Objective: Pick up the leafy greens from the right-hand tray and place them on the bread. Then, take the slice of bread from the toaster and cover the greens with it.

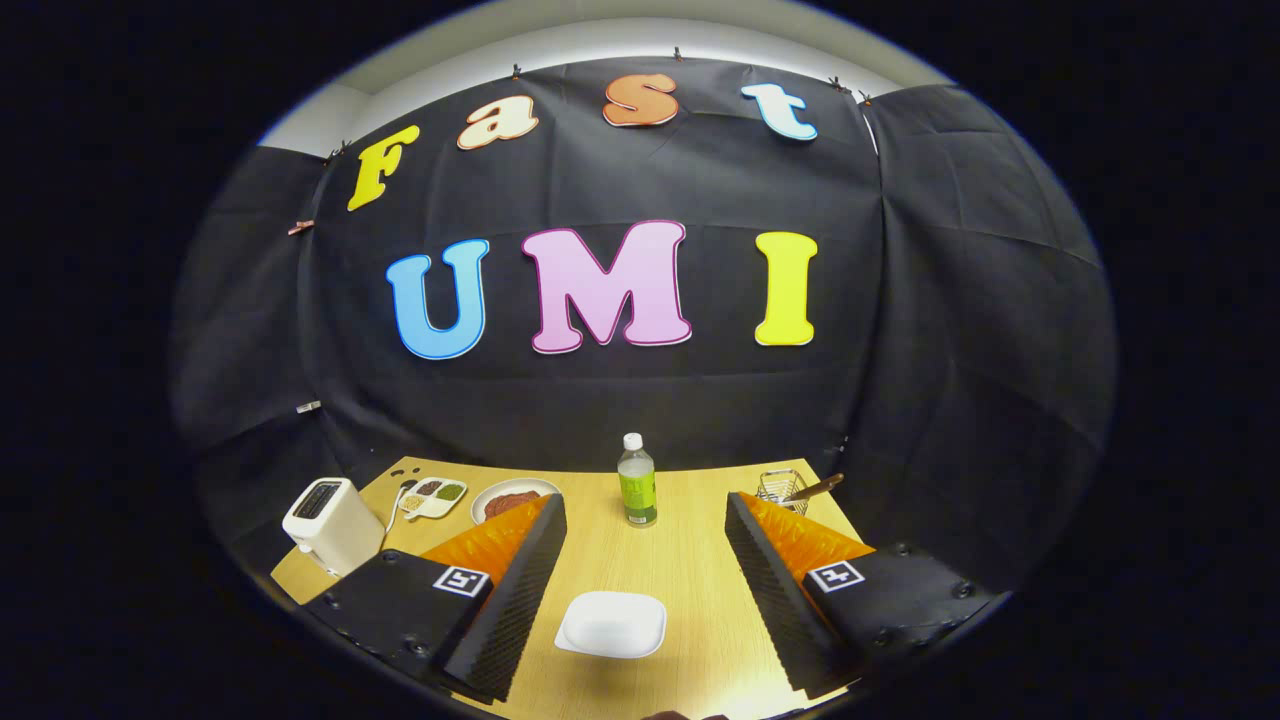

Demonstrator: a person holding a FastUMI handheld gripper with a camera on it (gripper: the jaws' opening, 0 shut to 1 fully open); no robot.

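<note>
Wood-grain table [690,600] carries the whole layout; the clear bottle [637,480] with a green label serves as reference. Gripper [645,505] released: its two fingers stand spread wide, one to each side of the bottle and nearer the camera than it, with nothing between the pads but bare table and a white rounded-square dish [610,623]. The dish lies nearer than the bottle, midway between the fingers, probably set there as the assembly spot within easy reach. Nothing green shows on it, and I cannot tell whether bread lies on it. Left of the bottle: a round plate [513,500] of reddish-brown food, then a divided tray [432,495] with one green compartment among its fillings, then a cream toaster [325,520] at the far left with its slot facing up. The slot reads dark; a slice inside cannot be confirmed. Right of the bottle: a wire basket [782,487] with a wooden-handled utensil [815,488] leaning out. Too small to tell whether it holds leafy greens, so their place is not settled. Judgement: the wide, level, centred pose suits a survey of both sides. Sources flank the bottle while the dish stays central, keeping each reach short.
</note>
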